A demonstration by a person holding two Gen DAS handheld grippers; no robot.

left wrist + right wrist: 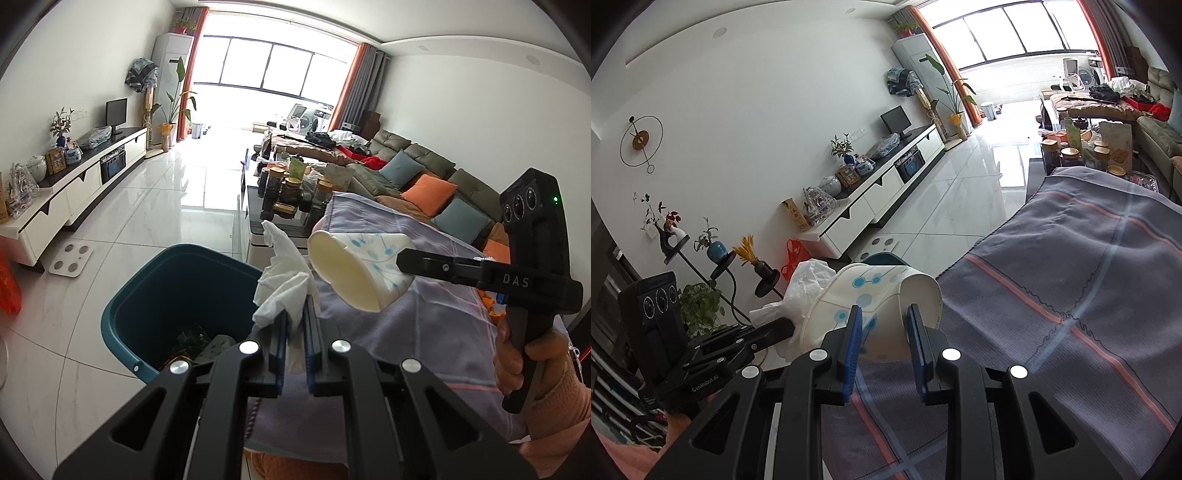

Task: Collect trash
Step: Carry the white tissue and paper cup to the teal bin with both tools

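You are past the pickup and short of the drop. Your left gripper (295, 317) is clamped tight on a crumpled white tissue (284, 280), held at the near edge of the teal trash bin (147, 295), beside its rim rather than over the opening. Your right gripper (882, 325) pinches the squashed paper cup (871, 306) with blue dots, up over the striped cloth (1071, 295) on the table. The bin already holds some scraps at the bottom. Both pieces are not yet dropped in; other litter on the table I cannot judge
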